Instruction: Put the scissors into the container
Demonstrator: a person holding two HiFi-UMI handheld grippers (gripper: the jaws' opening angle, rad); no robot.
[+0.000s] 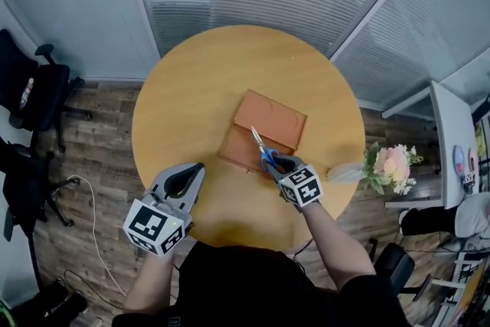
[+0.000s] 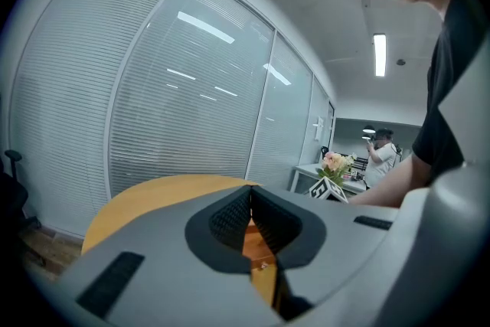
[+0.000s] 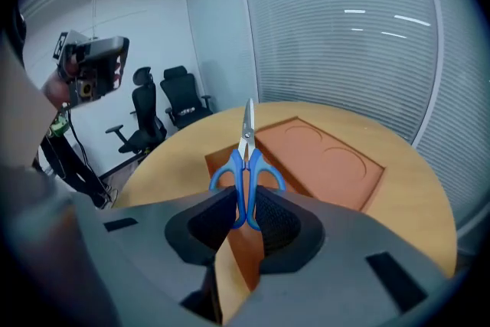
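The scissors (image 3: 246, 161), blue-handled, are clamped by their handles in our right gripper (image 3: 245, 214), with the blades pointing out over the brown container (image 1: 272, 119) on the round table (image 1: 191, 88). We cannot quite tell whether they touch it. Our left gripper (image 2: 249, 204) hangs near the table's edge, jaws together on nothing.

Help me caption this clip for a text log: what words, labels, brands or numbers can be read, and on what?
No text can be read in any view.
Left gripper and right gripper: cubes carry square black-and-white markers only, no letters.
Scissors, container: no print visible.
Items on the side desk: too small to read.
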